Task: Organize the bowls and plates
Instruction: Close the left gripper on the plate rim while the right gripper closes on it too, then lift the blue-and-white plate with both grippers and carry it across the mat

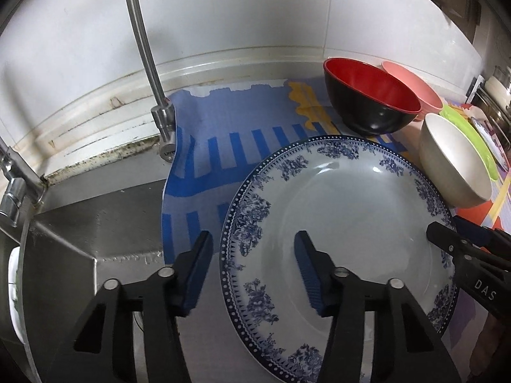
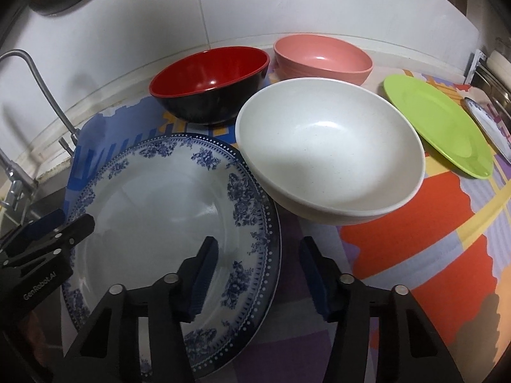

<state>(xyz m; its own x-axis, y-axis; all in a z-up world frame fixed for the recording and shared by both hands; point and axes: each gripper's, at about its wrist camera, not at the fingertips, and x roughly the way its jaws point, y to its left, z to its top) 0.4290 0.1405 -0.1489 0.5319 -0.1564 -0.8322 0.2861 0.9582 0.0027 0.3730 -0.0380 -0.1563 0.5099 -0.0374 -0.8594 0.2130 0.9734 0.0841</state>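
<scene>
1. Blue-patterned plate (image 2: 166, 223) filled the near desk; white bowl (image 2: 329, 150) touched or overlapped its right rim, no gap there.
2. Red-black bowl (image 2: 210, 86) and pink bowl (image 2: 322, 57) blocked the back, close together.
3. Green plate (image 2: 437, 124) sat right of the white bowl, narrow lane between.
4. Faucet (image 1: 143, 51) and sink (image 1: 95, 229) bounded the left.
5. Bare patterned mat (image 2: 415, 249) at near right lay free.

A curved steel faucet (image 1: 145, 54) rises behind a stainless sink (image 1: 80, 233). A patterned blue, orange and purple mat (image 2: 415, 239) covers the counter below white wall tiles (image 1: 239, 9).
</scene>
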